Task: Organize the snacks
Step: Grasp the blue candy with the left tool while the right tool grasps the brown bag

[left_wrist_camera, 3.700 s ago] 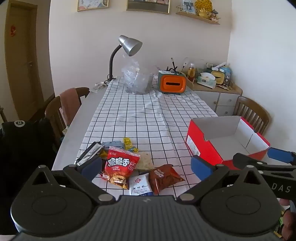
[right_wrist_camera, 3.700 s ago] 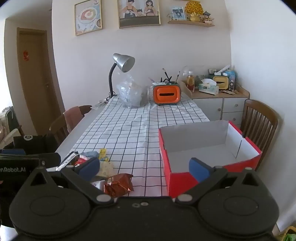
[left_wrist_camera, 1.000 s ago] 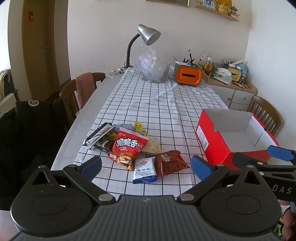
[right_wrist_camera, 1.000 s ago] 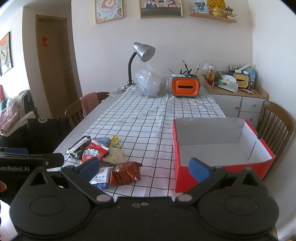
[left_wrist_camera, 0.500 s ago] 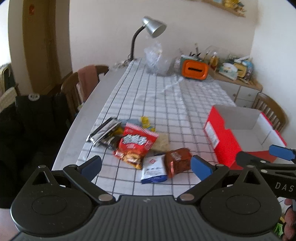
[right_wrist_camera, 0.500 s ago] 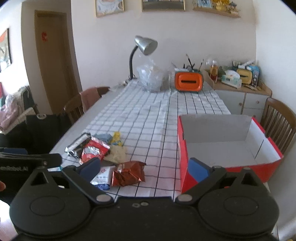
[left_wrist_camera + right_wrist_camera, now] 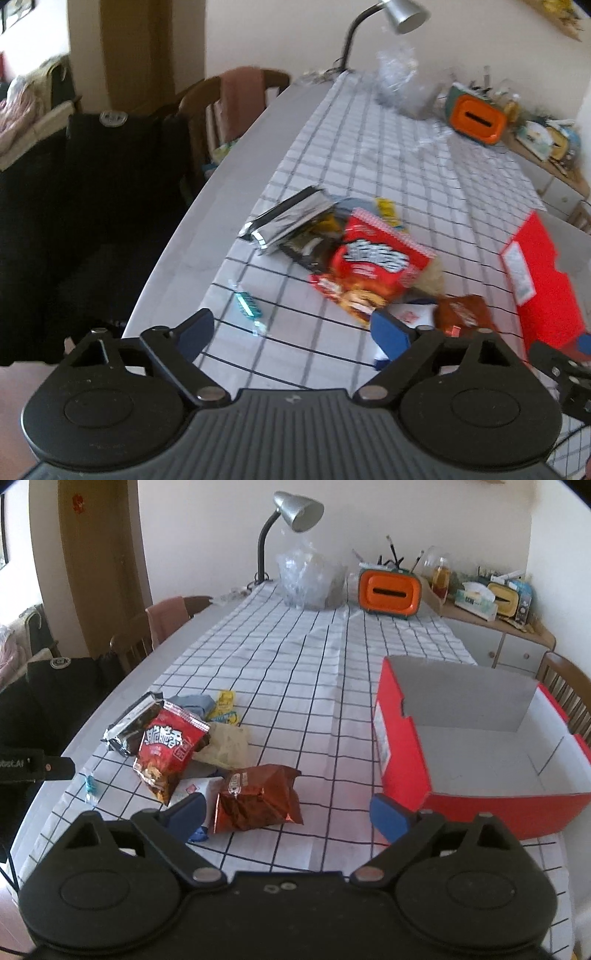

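Observation:
A pile of snacks lies on the checked tablecloth: a red chip bag [image 7: 168,746], a brown foil bag [image 7: 256,797], a white-blue packet [image 7: 192,790], a silver-black bag [image 7: 131,725], a beige packet [image 7: 225,747], yellow candies [image 7: 225,701] and a small teal candy [image 7: 89,785]. The red chip bag [image 7: 376,264] and teal candy [image 7: 248,307] also show in the left wrist view. An empty red box [image 7: 480,738] stands to the right. My left gripper [image 7: 293,330] is open above the table's near left edge. My right gripper [image 7: 286,810] is open, just short of the brown bag.
At the far end stand a desk lamp [image 7: 295,513], a clear plastic bag [image 7: 306,576] and an orange tissue holder [image 7: 389,592]. Wooden chairs [image 7: 162,627] line the left side, one [image 7: 569,686] the right. A black bag [image 7: 92,184] sits on the left.
My left gripper has swung left and tilted down toward the table's left edge; the teal candy is now in its view. My right gripper has come lower and nearer the snacks. Both stay open.

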The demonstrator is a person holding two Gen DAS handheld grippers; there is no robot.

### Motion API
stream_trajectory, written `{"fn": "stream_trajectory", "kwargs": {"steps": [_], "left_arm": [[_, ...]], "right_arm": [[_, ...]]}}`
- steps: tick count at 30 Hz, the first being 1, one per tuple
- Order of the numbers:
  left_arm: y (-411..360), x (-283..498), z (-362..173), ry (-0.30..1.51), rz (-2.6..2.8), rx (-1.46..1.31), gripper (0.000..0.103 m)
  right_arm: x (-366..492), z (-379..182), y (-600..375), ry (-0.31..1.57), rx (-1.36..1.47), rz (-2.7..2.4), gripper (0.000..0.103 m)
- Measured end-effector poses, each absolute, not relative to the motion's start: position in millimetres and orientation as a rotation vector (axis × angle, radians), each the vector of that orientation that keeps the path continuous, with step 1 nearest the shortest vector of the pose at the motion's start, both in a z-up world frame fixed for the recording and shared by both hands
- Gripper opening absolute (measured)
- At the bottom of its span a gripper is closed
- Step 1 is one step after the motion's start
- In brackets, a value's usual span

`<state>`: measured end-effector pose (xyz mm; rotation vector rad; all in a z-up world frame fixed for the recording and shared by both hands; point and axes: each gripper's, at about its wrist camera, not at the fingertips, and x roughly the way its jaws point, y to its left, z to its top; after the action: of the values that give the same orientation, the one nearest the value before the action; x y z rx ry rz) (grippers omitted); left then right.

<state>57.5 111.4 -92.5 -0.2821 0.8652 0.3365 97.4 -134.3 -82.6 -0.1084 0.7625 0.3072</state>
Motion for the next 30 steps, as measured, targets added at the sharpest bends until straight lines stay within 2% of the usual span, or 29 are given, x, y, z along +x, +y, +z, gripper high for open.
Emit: {"fn": "stream_trajectory", "kwargs": {"steps": [9, 13, 15, 24, 28, 30], "left_arm": [[163, 97, -135, 1.004, 0.389, -0.366, 0.058], [167, 112, -147, 1.05, 0.379, -0.373, 0.052], [167, 119, -153, 1.065, 0.369, -0.369, 0.046], [175, 132, -166, 1.092, 0.378, -0.386, 0.034], [174, 134, -169, 1.101, 0.382, -0.366, 0.033], [171, 135, -169, 1.101, 0.373, -0.356, 0.028]], "right_arm": [[113, -95, -118, 0.791, -0.113, 0.274, 0.095], [121, -99, -114, 0.801, -0.123, 0.263, 0.095], [125, -101, -111, 0.809, -0.133, 0.263, 0.095], [131, -105, -105, 0.82, -0.136, 0.269, 0.095], [133, -106, -103, 0.818, -0.145, 0.267, 0.095], [135, -107, -102, 0.819, -0.154, 0.265, 0.094]]}}
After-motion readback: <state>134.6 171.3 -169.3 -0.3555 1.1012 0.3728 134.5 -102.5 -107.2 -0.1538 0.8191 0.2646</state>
